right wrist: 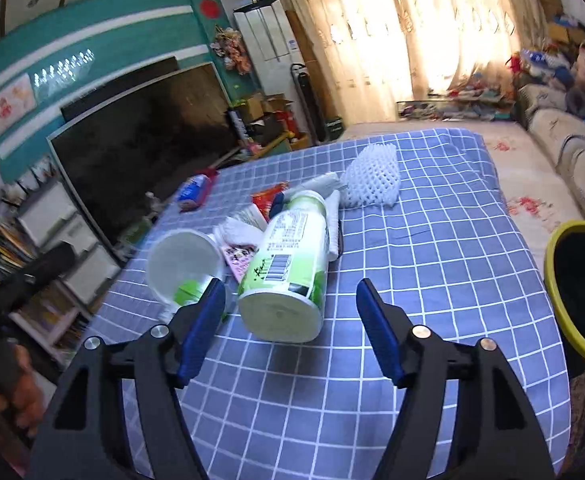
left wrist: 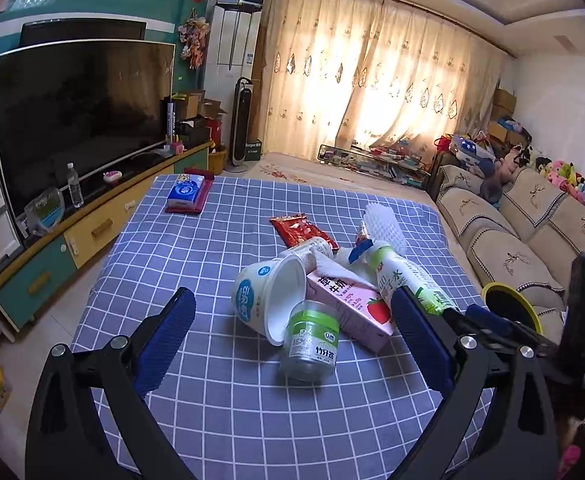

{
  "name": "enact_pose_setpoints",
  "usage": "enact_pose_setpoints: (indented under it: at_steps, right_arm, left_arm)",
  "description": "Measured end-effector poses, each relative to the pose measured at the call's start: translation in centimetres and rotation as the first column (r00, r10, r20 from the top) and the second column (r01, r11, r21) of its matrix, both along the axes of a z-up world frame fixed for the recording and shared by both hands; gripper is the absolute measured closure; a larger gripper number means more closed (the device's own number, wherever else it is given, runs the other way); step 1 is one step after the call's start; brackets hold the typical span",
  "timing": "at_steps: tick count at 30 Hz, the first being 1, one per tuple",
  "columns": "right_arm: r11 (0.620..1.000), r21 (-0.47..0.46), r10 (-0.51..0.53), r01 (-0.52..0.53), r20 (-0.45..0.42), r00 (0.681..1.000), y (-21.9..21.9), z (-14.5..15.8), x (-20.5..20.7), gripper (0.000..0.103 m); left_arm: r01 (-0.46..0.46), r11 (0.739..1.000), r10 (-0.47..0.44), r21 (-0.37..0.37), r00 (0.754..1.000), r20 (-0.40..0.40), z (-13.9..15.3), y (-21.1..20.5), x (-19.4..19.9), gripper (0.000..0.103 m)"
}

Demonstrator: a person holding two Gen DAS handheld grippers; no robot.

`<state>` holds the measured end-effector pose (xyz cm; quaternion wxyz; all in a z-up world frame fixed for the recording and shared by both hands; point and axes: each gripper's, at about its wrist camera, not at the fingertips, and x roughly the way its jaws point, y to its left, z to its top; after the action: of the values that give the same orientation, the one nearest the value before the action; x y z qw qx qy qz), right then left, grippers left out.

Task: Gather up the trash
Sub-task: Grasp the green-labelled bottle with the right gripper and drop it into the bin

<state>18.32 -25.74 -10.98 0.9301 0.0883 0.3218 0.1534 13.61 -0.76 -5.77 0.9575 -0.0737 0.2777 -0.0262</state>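
Blue-padded jaws of both grippers stand apart and empty over a heap of trash on the checked tablecloth (left wrist: 180,248).

Straight ahead of the left gripper (left wrist: 294,328) a small green-lidded jar (left wrist: 312,344) lies nearest, with a tipped white cup (left wrist: 268,296) and a pink strawberry carton (left wrist: 352,308) just behind it; a red snack wrapper (left wrist: 302,230) lies further off. Ahead of the right gripper (right wrist: 292,320), slightly to its left, a green-and-white bottle (right wrist: 292,264) lies on its side, base toward the jaws, resting against the pile. White foam netting (right wrist: 372,176) lies beyond it. A yellow-rimmed bin (right wrist: 564,280) stands off to the right gripper's right, at the table's edge.
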Motion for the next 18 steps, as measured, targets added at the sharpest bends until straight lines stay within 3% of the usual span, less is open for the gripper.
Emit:
enact_pose_setpoints:
  at_steps: [8, 9, 10, 11, 18]
  right_arm:
    - [1.0, 0.001, -0.023, 0.023, -0.043, 0.999, 1.1, -1.5, 1.8, 0.036]
    - [1.0, -0.009, -0.026, 0.026, -0.048, 0.998, 1.3, -1.6, 2.0, 0.04]
    - [1.0, -0.012, -0.026, 0.025, -0.06, 0.998, 1.2, -1.8, 2.0, 0.052]
    - [1.0, -0.004, -0.023, 0.023, -0.065, 0.998, 0.8, -2.0, 2.1, 0.053]
    - [0.999, 0.013, -0.031, 0.03, 0.011, 0.999, -1.8, 1.3, -0.1, 0.054]
  left_arm:
    - [0.0, 1.0, 0.0, -0.013, 1.0, -0.016, -0.7, -0.5, 0.4, 0.006]
    - [0.001, 1.0, -0.002, -0.015, 1.0, -0.018, -0.7, -0.6, 0.4, 0.006]
    - [0.004, 1.0, -0.004, -0.014, 1.0, -0.02, -0.7, -0.7, 0.5, 0.006]
    - [0.006, 1.0, -0.007, -0.012, 1.0, -0.022, -0.8, -0.8, 0.7, 0.006]
    - [0.024, 1.0, -0.024, -0.012, 0.999, -0.025, -1.4, -1.4, 1.0, 0.006]
